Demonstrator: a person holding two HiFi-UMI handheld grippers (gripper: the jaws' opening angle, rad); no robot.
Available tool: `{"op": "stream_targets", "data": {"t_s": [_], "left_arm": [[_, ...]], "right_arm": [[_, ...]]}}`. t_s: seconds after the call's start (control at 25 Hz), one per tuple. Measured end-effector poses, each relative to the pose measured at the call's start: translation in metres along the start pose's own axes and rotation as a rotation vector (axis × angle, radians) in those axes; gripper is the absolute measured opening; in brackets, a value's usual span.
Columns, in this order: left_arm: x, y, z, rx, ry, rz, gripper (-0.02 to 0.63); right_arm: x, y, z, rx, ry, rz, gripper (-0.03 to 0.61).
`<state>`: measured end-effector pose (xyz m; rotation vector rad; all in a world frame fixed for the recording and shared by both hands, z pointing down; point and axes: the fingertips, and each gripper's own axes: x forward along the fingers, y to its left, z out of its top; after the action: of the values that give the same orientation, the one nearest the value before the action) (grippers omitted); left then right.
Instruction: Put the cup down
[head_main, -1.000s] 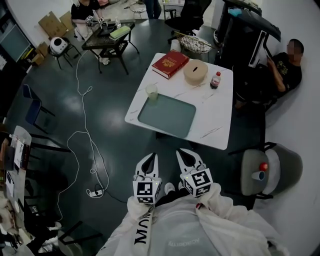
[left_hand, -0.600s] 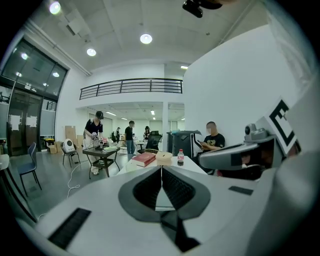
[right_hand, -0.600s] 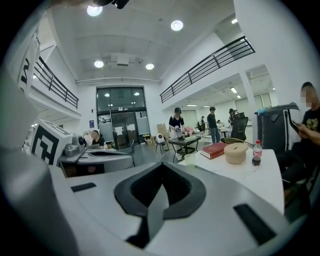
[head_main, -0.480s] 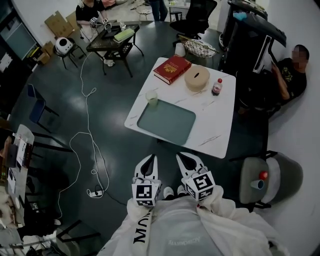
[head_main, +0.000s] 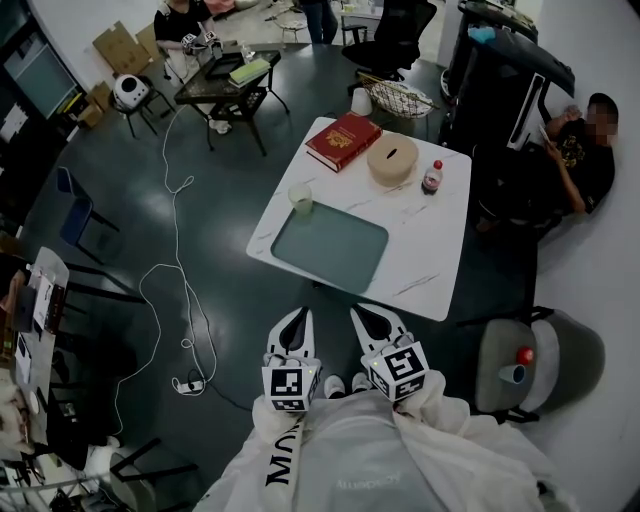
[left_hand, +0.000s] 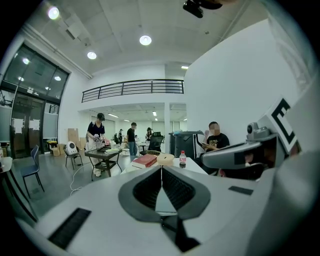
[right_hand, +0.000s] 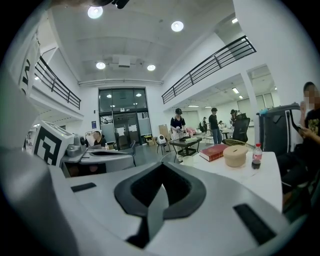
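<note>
Standing well back from the white table (head_main: 430, 250), both claws near the body, pointing at it. Left gripper (head_main: 297, 322): jaws together, nothing between them. Right gripper (head_main: 368, 318): jaws together too, empty. Neither touches anything.

Cup (head_main: 301, 197) is upright on the table's left edge, just beside the far-left corner of the tray (head_main: 330, 246), well apart from both grippers. It already rests on the table, so the set-down looks done, or it's a fresh start.

If it has to be handled again, my read:
- open the jaws before reaching, not at the cup
- come in level from the near side and clamp the wall mid-height
- keep it upright, since it sits close to the edge and a nudge to the left would tip it off
- lower until the base sits flat, part the jaws, then back straight out

Containers:
- cup: pale, translucent; can't tell if anything is in it
- tray: grey-green, bare
- round tan box (head_main: 392, 158), far side: lid with a slot, contents hidden
- bottle (head_main: 432, 178), right of the box: red cap, dark drink inside
- wire basket (head_main: 393, 95), beyond the table: contents unclear

Red book (head_main: 343, 140) lies far-left of the box.
</note>
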<state>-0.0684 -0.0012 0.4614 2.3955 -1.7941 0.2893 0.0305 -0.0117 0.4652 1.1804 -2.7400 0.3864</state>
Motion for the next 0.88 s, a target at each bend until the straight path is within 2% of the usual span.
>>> {"op": "stream_targets", "data": {"t_s": [0.88], "left_arm": [[0.002, -0.003, -0.004, 0.003, 0.014, -0.006, 0.014]], "right_arm": [[-0.002, -0.01, -0.01, 0.032, 0.036, -0.026, 0.005]]}}
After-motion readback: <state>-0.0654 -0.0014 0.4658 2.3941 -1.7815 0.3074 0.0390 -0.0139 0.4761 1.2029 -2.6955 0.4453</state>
